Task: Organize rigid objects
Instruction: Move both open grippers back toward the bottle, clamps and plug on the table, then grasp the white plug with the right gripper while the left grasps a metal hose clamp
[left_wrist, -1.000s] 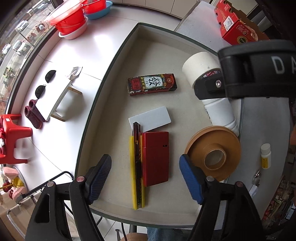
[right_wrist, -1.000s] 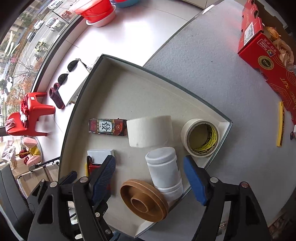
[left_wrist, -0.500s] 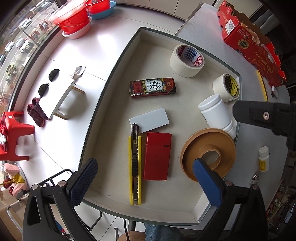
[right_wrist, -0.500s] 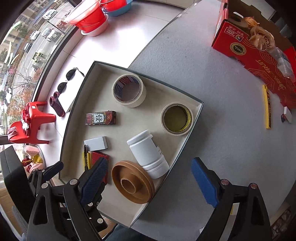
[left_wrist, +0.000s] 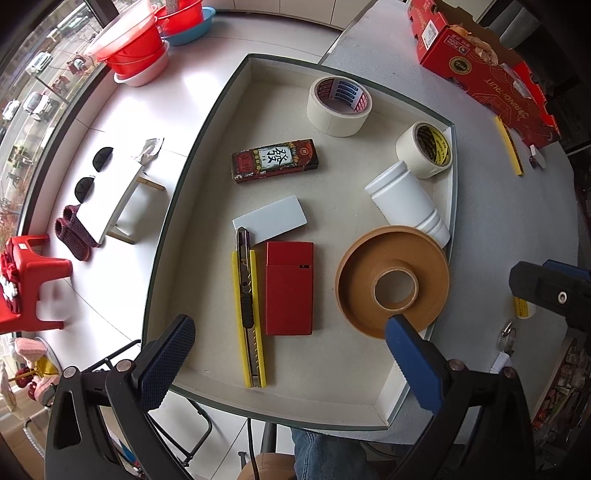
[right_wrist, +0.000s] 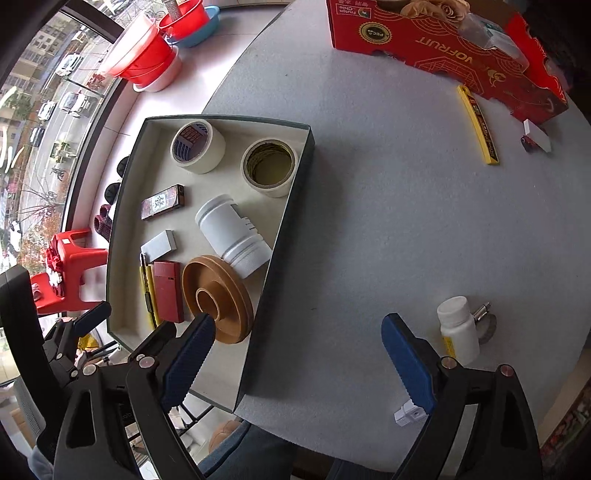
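An open tray (left_wrist: 207, 122) holds a large white tape roll (left_wrist: 338, 107), a smaller tape roll (left_wrist: 424, 149), a white jar (left_wrist: 406, 206) on its side, a brown spool (left_wrist: 391, 282), a red box (left_wrist: 289, 288), a yellow utility knife (left_wrist: 249, 310), a white box (left_wrist: 269, 219) and a dark patterned box (left_wrist: 275, 160). My left gripper (left_wrist: 291, 365) hangs open above the tray's near end, holding nothing. My right gripper (right_wrist: 297, 360) is open and empty over the grey table, just right of the tray wall (right_wrist: 291, 206). A small white bottle (right_wrist: 458, 328) stands right of it.
On the grey table lie a yellow blade case (right_wrist: 478, 125), a metal clamp (right_wrist: 484, 317), a small white clip (right_wrist: 408, 415) and a white eraser (right_wrist: 537, 136). A red fruit carton (right_wrist: 443, 48) stands at the far edge. The tray overhangs the table's left side, with floor below.
My left gripper's jaws have spread wide and it has lifted slightly. My right gripper has swung from above the tray to the right, out over the grey table.
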